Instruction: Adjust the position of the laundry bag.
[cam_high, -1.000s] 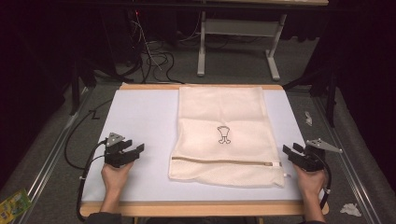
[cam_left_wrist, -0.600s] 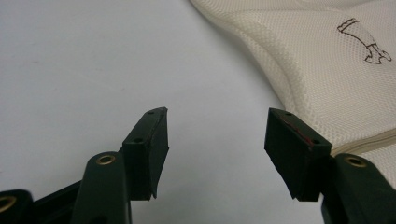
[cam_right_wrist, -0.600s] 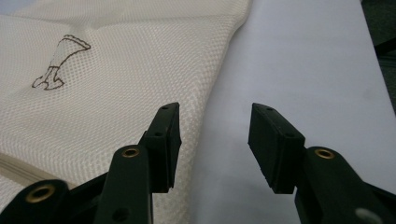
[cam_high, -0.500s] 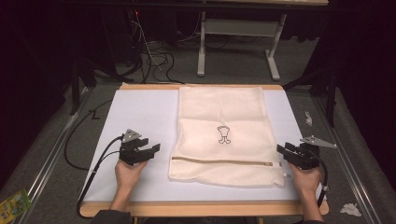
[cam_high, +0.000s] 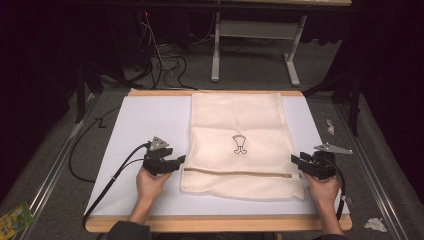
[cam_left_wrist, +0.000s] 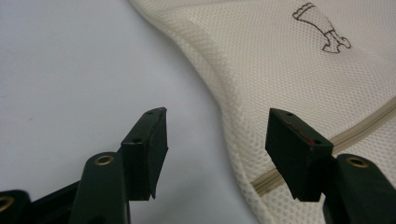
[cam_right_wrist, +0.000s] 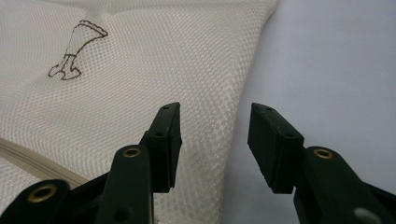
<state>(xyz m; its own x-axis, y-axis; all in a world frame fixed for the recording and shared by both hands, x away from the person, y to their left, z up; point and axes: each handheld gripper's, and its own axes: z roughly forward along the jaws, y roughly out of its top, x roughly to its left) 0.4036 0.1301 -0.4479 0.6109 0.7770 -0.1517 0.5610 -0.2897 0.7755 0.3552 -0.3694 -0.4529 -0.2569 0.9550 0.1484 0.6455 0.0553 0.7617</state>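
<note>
A cream mesh laundry bag (cam_high: 239, 140) lies flat on the white table (cam_high: 145, 120), with a small dark printed emblem (cam_high: 240, 144) and a beige zipper (cam_high: 235, 173) across its near part. My left gripper (cam_high: 179, 161) stands open just off the bag's left edge (cam_left_wrist: 224, 116), its fingers (cam_left_wrist: 147, 151) over bare table and the mesh rim. My right gripper (cam_high: 296, 161) is open at the bag's right edge (cam_right_wrist: 236, 116); its jaws narrowed and then widened a little in the last second, and nothing is pinched between them.
The table has a wooden rim (cam_high: 215, 223). Cables (cam_high: 100, 185) trail from the left gripper over the table's left side. Beyond the far edge stand a grey desk frame (cam_high: 255, 45) and floor cables (cam_high: 165, 60). Paper scraps (cam_high: 375, 224) lie on the floor at right.
My left gripper has slid right across the table to the bag's left edge. The right gripper has edged slightly left toward the bag's right edge.
</note>
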